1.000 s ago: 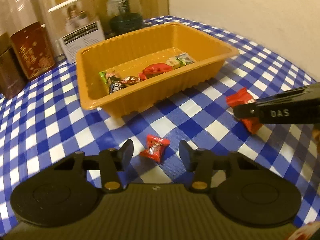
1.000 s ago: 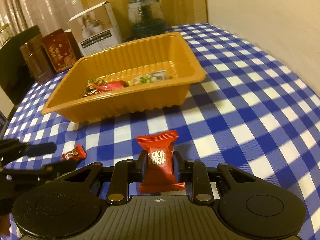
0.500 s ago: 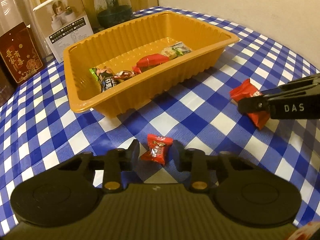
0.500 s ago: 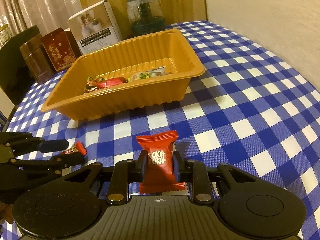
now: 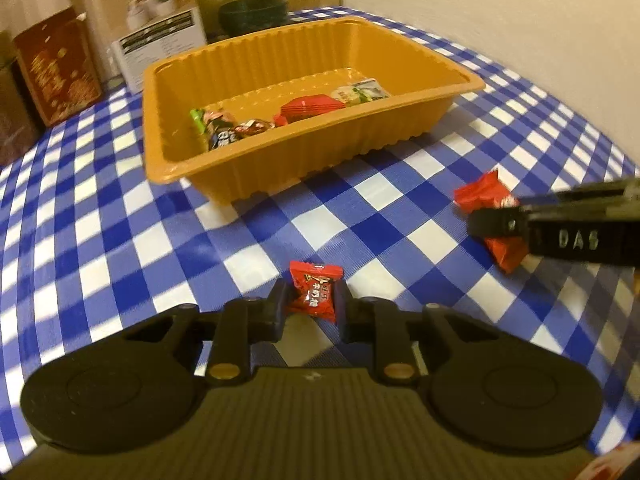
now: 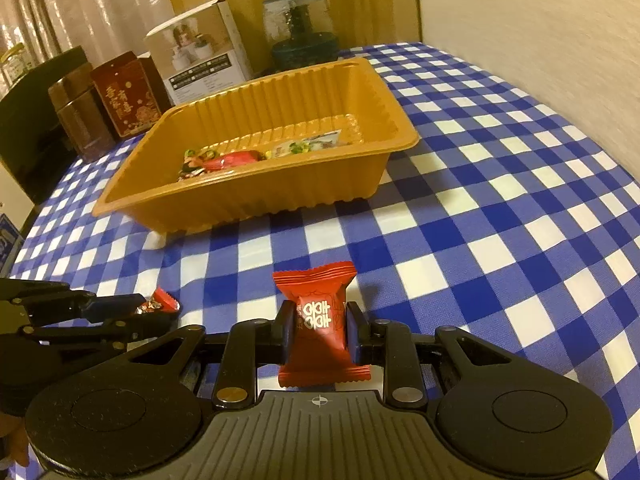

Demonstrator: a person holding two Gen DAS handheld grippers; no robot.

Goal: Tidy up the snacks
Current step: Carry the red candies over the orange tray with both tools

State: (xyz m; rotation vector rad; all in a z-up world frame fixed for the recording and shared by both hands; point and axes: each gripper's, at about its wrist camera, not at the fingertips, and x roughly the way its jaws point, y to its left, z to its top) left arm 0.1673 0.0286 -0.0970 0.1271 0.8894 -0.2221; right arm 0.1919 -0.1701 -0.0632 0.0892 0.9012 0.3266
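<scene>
My left gripper (image 5: 310, 304) is shut on a small red candy (image 5: 314, 294) just above the blue checked tablecloth, in front of the orange tray (image 5: 256, 160). My right gripper (image 6: 320, 328) is shut on a larger red snack packet (image 6: 318, 324) with white characters, held upright. In the left wrist view the right gripper (image 5: 496, 226) shows at the right with its red packet (image 5: 482, 194). In the right wrist view the left gripper (image 6: 148, 312) shows at lower left with its candy (image 6: 160, 303). The tray (image 6: 248, 196) holds several wrapped snacks (image 5: 308, 106).
Behind the tray stand a white box (image 6: 200, 56), a red tin (image 6: 124, 94), a dark brown tin (image 6: 78, 114) and a glass jar (image 6: 300, 26). A wall (image 6: 540, 20) runs along the right of the table.
My left gripper moved forward around the small red candy and closed on it. My right gripper kept its hold on the red packet and stayed nearly still.
</scene>
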